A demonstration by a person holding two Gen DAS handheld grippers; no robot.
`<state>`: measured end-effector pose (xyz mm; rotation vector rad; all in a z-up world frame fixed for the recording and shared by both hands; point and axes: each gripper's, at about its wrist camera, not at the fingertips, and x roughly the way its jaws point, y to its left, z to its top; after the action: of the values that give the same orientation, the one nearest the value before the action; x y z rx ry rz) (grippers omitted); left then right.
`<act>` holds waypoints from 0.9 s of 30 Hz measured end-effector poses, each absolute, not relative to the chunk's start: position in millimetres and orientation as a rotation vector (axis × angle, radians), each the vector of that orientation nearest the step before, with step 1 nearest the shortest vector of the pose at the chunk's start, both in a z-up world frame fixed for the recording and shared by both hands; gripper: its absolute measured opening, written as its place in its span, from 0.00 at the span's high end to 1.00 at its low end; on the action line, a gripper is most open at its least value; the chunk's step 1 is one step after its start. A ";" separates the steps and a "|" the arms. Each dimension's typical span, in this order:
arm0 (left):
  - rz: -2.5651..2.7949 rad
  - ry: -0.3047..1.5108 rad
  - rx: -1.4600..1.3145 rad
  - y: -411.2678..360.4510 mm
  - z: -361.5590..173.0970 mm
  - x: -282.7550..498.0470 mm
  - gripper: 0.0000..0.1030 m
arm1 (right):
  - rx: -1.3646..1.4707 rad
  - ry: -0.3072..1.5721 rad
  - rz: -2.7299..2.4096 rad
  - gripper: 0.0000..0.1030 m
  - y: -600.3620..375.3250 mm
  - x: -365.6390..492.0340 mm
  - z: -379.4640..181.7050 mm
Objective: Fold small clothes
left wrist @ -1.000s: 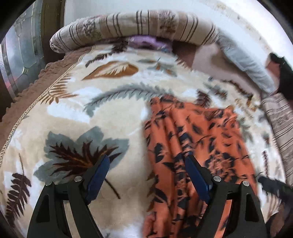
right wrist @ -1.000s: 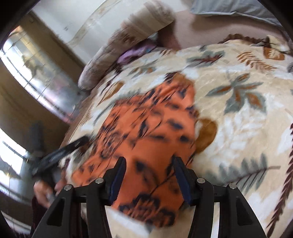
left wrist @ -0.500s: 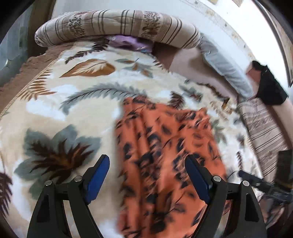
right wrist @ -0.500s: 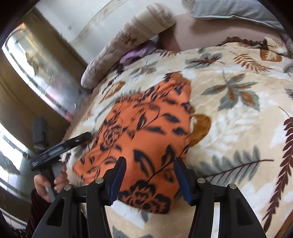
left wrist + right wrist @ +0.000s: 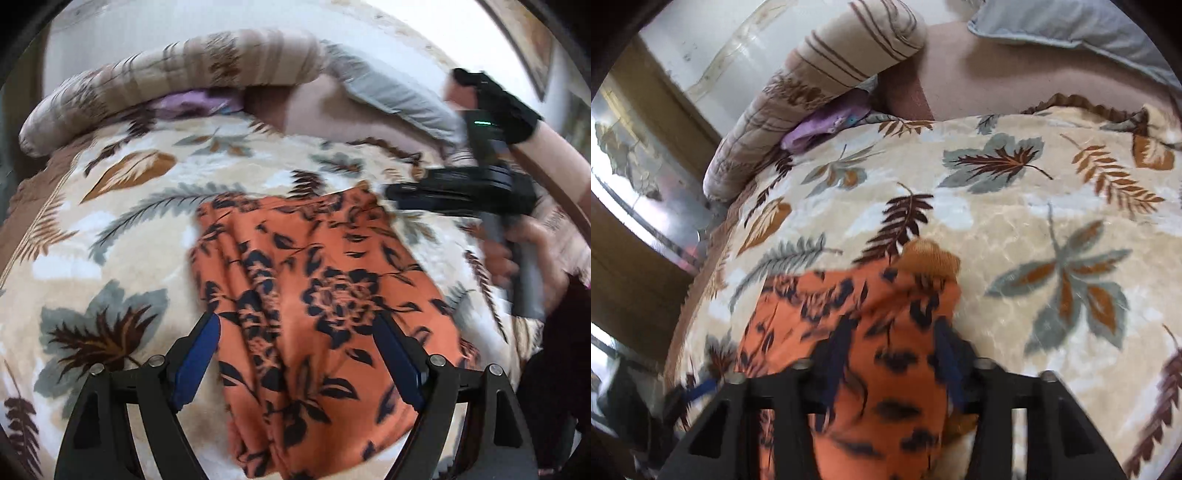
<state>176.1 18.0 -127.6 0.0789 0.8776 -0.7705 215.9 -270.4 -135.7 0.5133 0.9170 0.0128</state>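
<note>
An orange garment with a dark floral print (image 5: 314,306) lies spread on a leaf-patterned blanket (image 5: 110,236). My left gripper (image 5: 295,332) is open above the garment's near part, blue pads wide apart and empty. The right gripper (image 5: 402,194) shows in the left wrist view at the garment's far right corner, held by a hand. In the right wrist view the garment (image 5: 879,332) fills the space between my right gripper's (image 5: 890,354) blurred fingers, which stand apart; whether they pinch cloth is unclear.
A striped bolster pillow (image 5: 177,85) lies along the far edge of the bed, with a purple cloth (image 5: 188,103) tucked under it and a grey pillow (image 5: 391,92) to the right. A mirrored cabinet (image 5: 635,177) stands beside the bed.
The left gripper has swung right, so the garment now sits centred between its fingers. The right gripper has moved down low onto the garment's corner.
</note>
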 end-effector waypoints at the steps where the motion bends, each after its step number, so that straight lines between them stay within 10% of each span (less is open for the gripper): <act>1: -0.793 0.862 0.080 18.8 -125.3 173.3 0.17 | 0.539 0.908 0.016 0.63 -272.6 221.0 -140.4; 27: -0.689 0.944 0.271 27.4 -154.5 166.7 0.17 | 0.463 1.159 0.189 0.60 -124.1 312.7 -173.1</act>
<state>166.7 27.4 -154.5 0.2711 0.9441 -0.6889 312.7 -124.1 -173.1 0.4632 1.1589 0.1890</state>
